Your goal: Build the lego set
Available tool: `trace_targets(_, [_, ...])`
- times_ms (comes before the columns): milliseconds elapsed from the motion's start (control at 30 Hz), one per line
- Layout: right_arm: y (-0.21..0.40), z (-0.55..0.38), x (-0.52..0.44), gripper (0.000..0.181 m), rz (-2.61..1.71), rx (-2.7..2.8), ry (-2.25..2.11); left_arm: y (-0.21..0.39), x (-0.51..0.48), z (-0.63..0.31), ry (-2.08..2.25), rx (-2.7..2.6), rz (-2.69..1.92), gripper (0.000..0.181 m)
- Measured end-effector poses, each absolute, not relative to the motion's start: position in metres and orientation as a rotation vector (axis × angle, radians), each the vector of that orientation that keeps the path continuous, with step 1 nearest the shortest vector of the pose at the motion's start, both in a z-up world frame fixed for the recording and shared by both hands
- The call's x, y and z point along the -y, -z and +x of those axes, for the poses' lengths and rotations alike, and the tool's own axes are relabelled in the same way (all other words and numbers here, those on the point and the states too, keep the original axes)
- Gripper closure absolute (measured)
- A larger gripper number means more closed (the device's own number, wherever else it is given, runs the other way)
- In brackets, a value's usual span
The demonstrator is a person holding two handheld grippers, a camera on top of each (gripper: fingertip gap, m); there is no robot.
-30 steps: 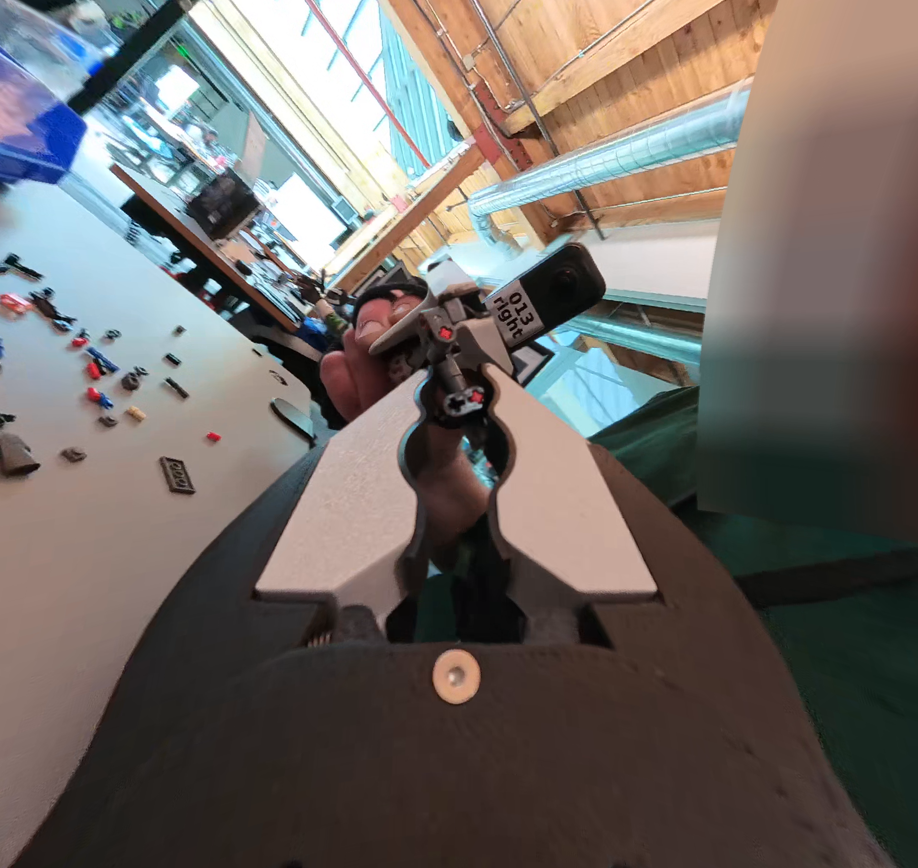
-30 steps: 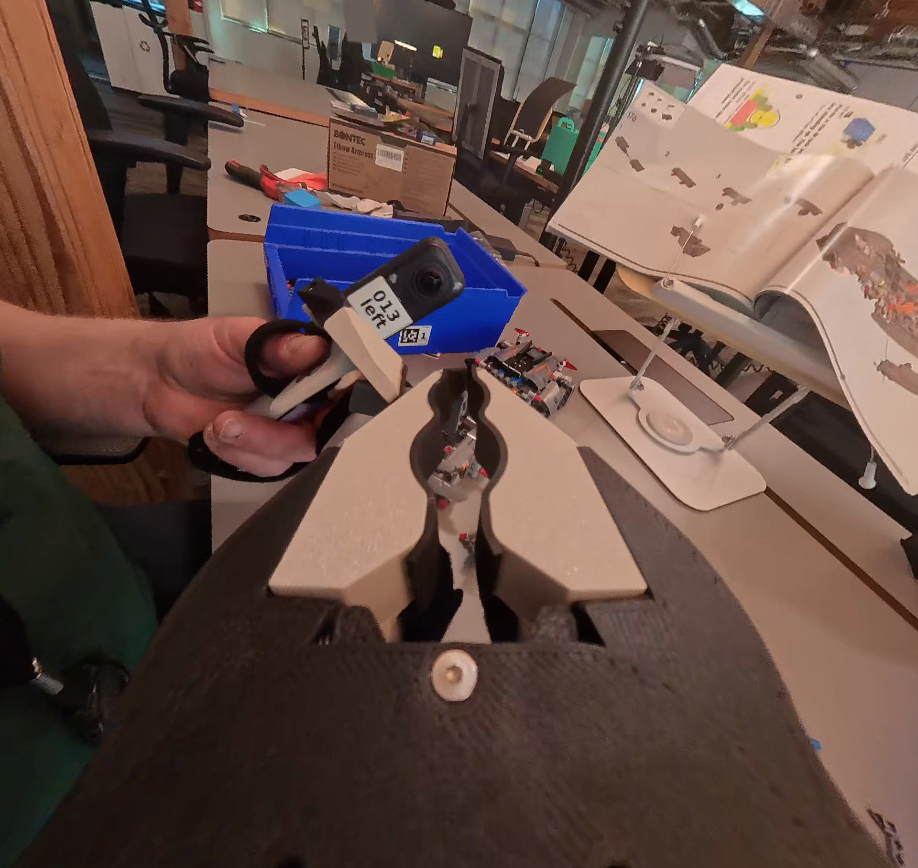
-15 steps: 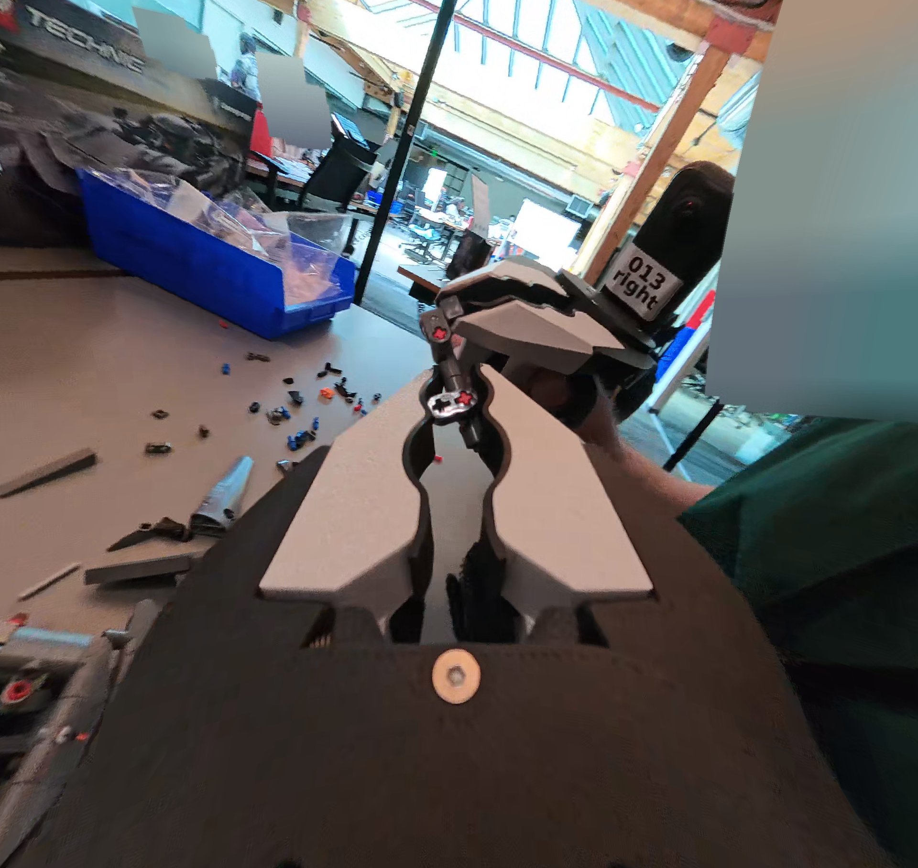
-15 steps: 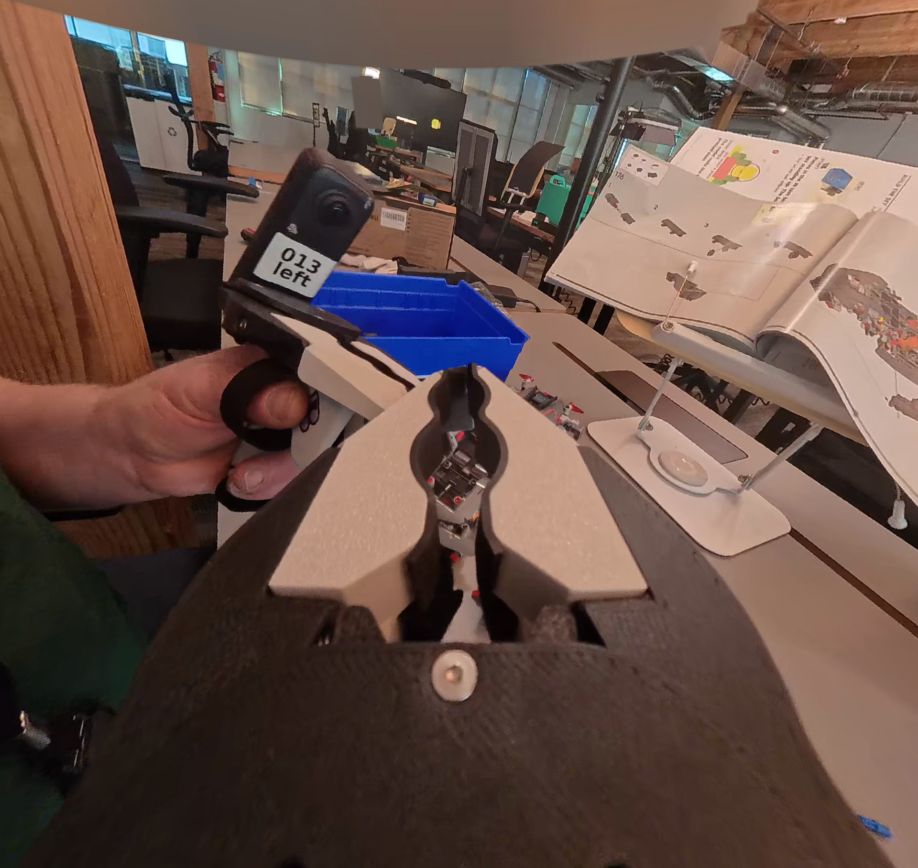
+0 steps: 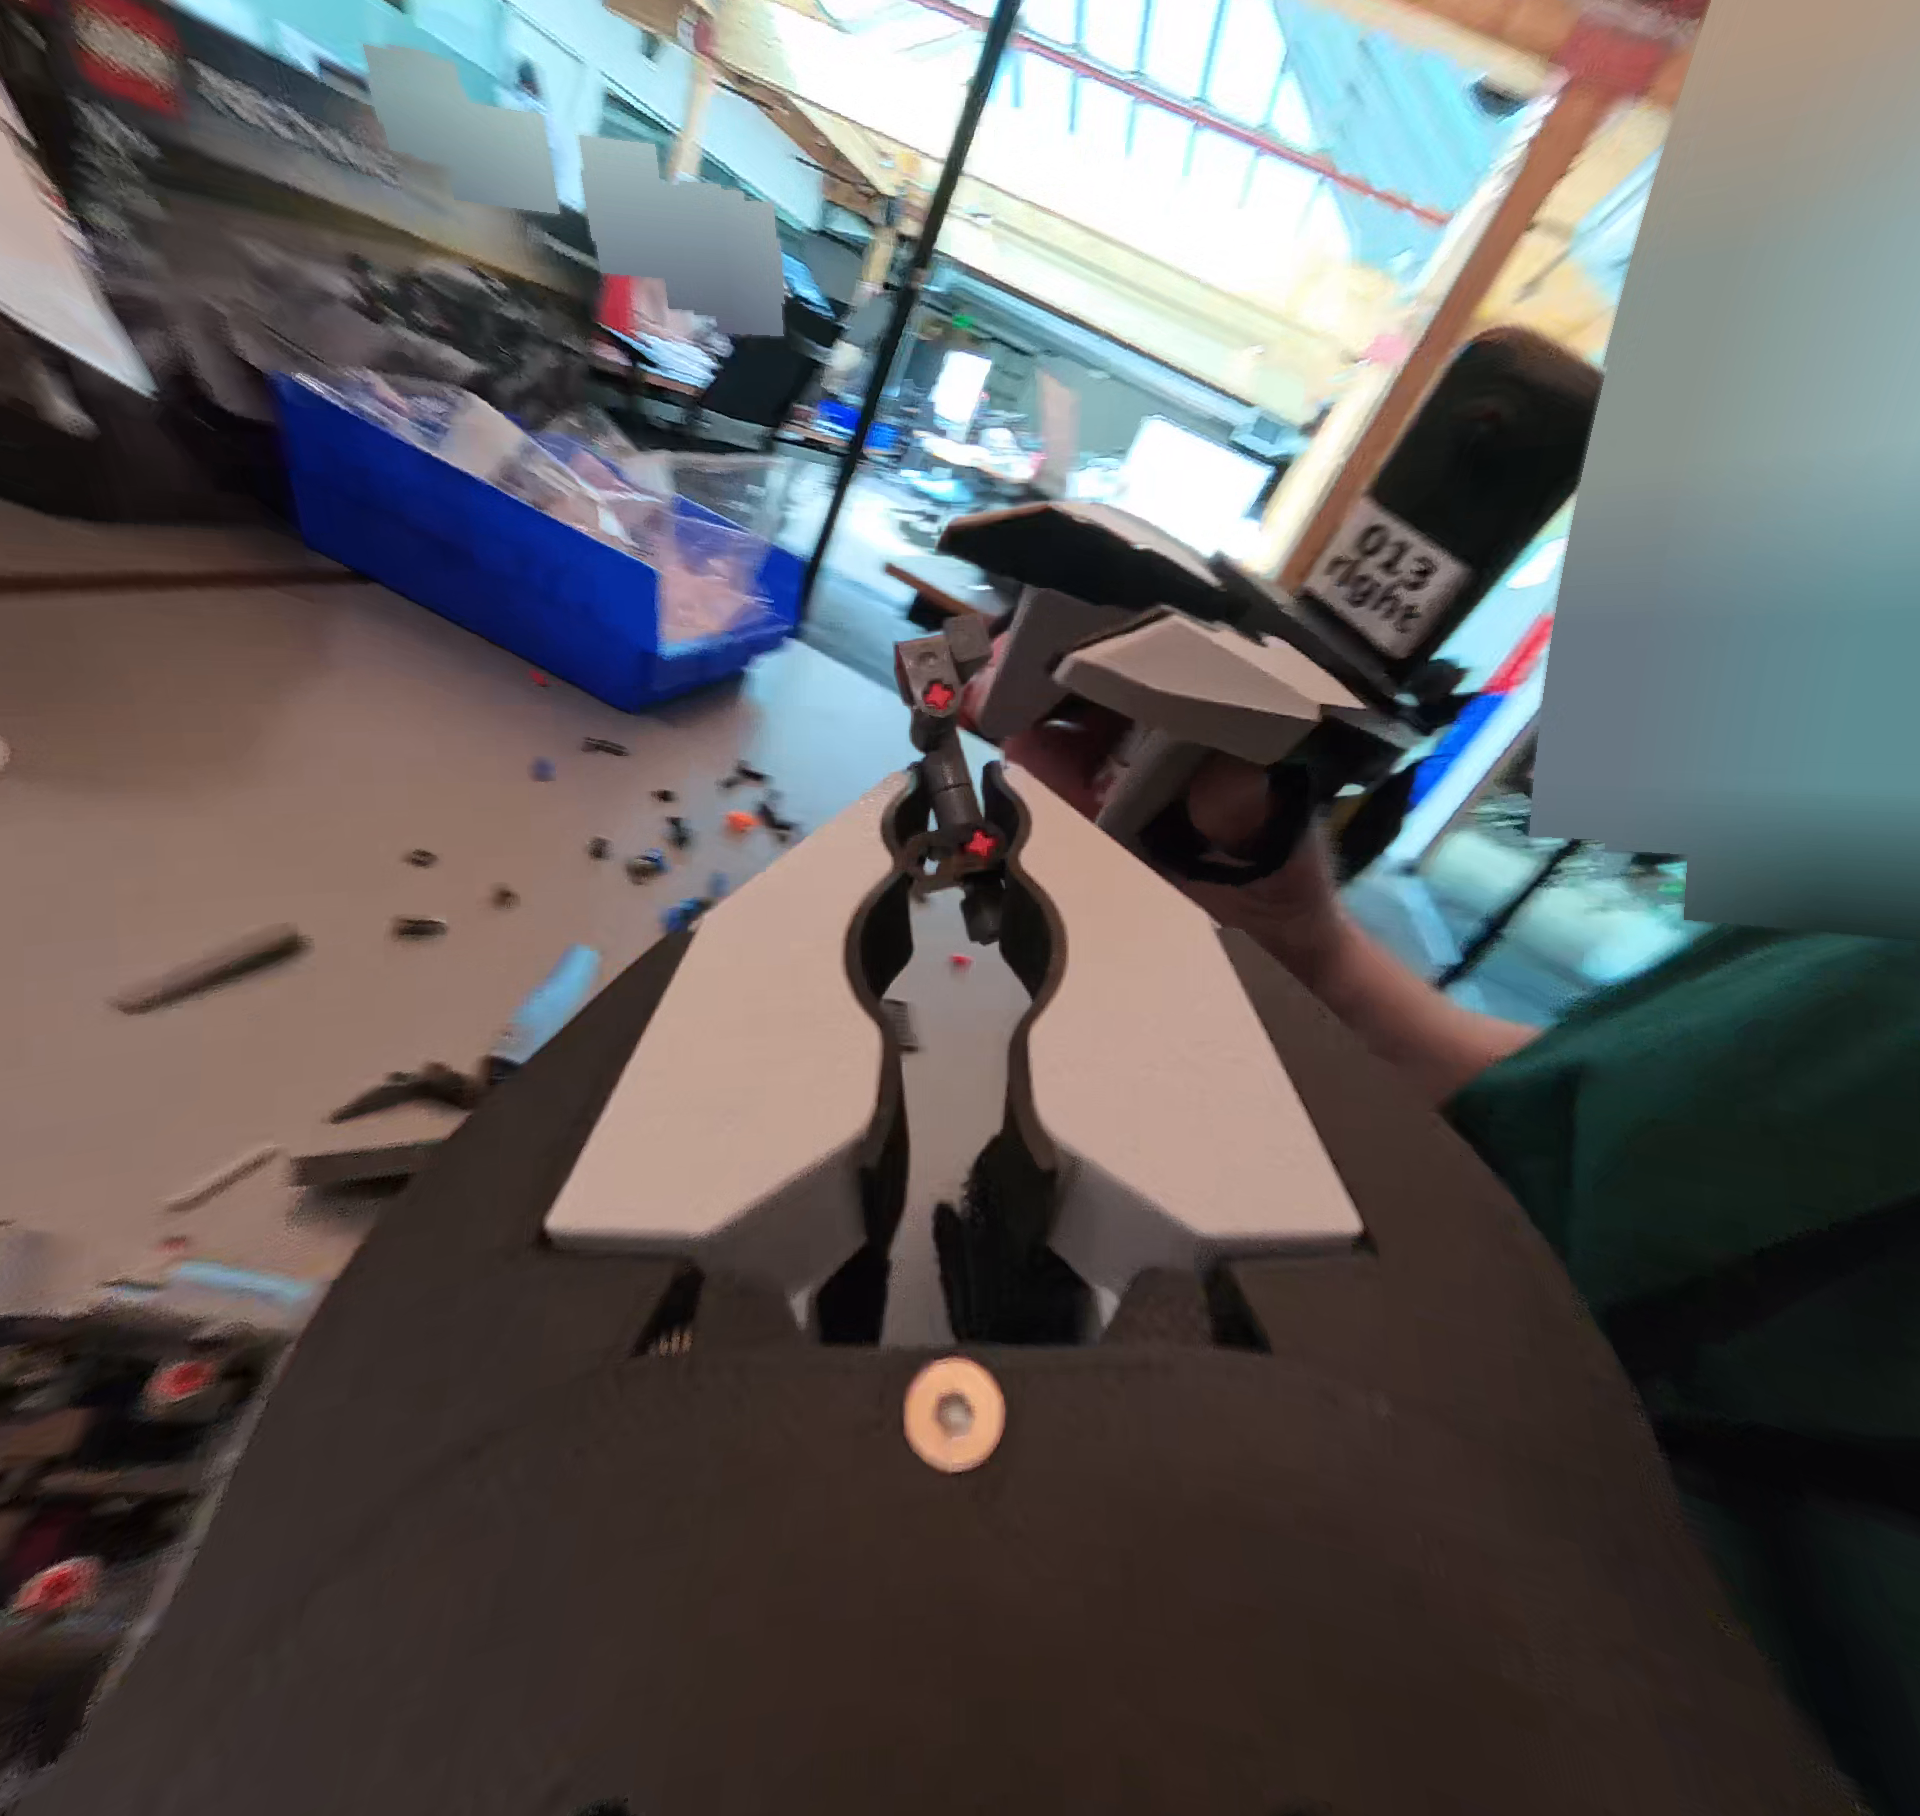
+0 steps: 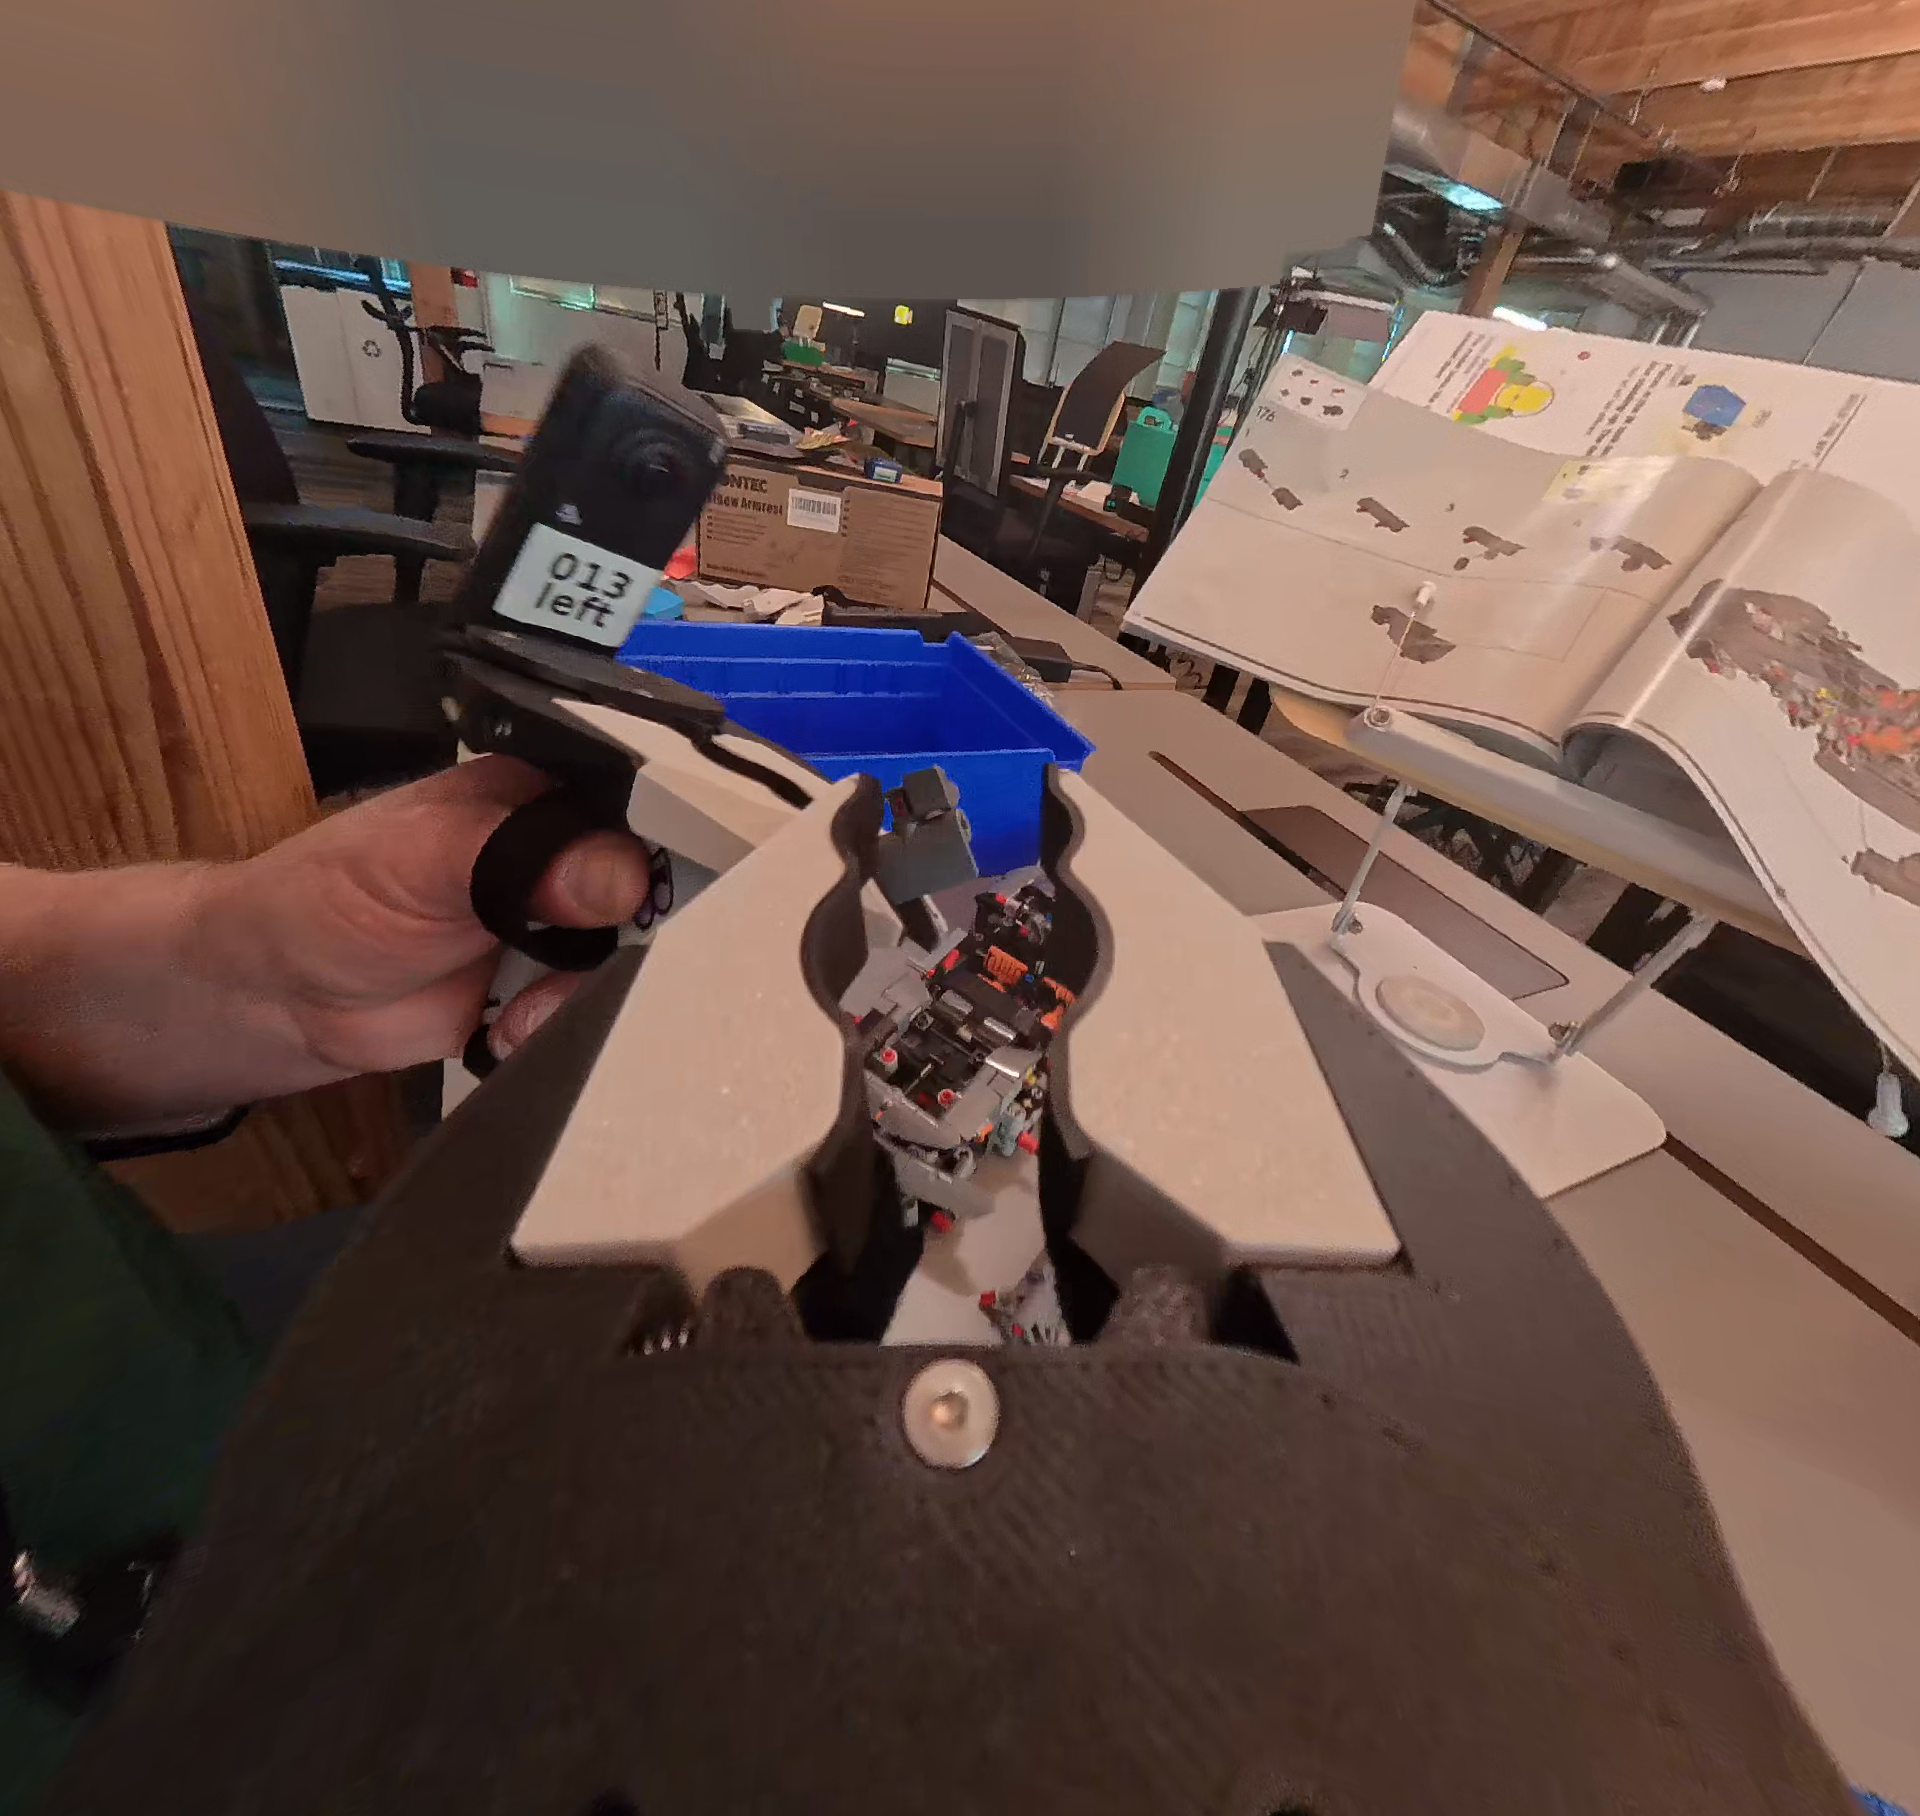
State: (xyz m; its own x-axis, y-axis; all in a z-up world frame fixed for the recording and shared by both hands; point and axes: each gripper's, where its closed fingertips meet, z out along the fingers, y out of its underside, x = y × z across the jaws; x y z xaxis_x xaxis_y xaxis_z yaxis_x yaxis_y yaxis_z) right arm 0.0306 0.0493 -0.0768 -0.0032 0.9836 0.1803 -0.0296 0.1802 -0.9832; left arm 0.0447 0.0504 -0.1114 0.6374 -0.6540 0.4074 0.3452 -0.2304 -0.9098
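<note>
The left gripper's (image 5: 951, 836) fingers (image 5: 769, 997) stand narrow, pinching the lower end of a small grey Technic sub-assembly (image 5: 951, 779) with red cross-axle pins, which sticks up beyond the tips. The right gripper (image 6: 951, 831) has its fingers (image 6: 727, 1018) set wider; the grey top block of the same piece (image 6: 928, 836) shows between the tips, but whether the pads actually press it I cannot tell. In the left wrist view the right gripper (image 5: 997, 686) sits at that upper block, touching or just beside it. The step in hand looks like a two-handed adjustment or hand-over of this little linkage in the air, before it goes onto the larger grey and orange model (image 6: 961, 1028) lying on the table (image 6: 1714, 1351) below the right gripper. The next move likely calls for one gripper to hold firm while the other seats or turns the block, then a careful descent to the model with pins lined up. Around them: a blue bin (image 6: 862, 717) behind the piece, another blue bin with clear bags (image 5: 520, 540), loose small parts (image 5: 665, 841) scattered over the table, and the open instruction book (image 6: 1558, 561) on its stand at the right. The loose parts and the bin edge crowd any path down; the left view is blurred, so fine detail is uncertain.
</note>
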Motion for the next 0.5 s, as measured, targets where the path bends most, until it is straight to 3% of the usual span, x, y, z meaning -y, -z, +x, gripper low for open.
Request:
trace_targets(200, [0.102,0.041,-0.052,0.152,-1.249,1.324,-1.353,0.111,-0.041,0.057,1.247,-0.312,-1.461,0.174])
trace_targets(333, [0.108,0.042,-0.042,0.176,-1.298,1.332,-1.538,0.113,-0.038,0.062,1.291,-0.341,-1.453,0.175])
trace_targets(500, [0.111,0.048,-0.034,0.181,-1.323,1.323,-1.680,0.126,-0.033,0.072,1.301,-0.384,-1.512,0.174])
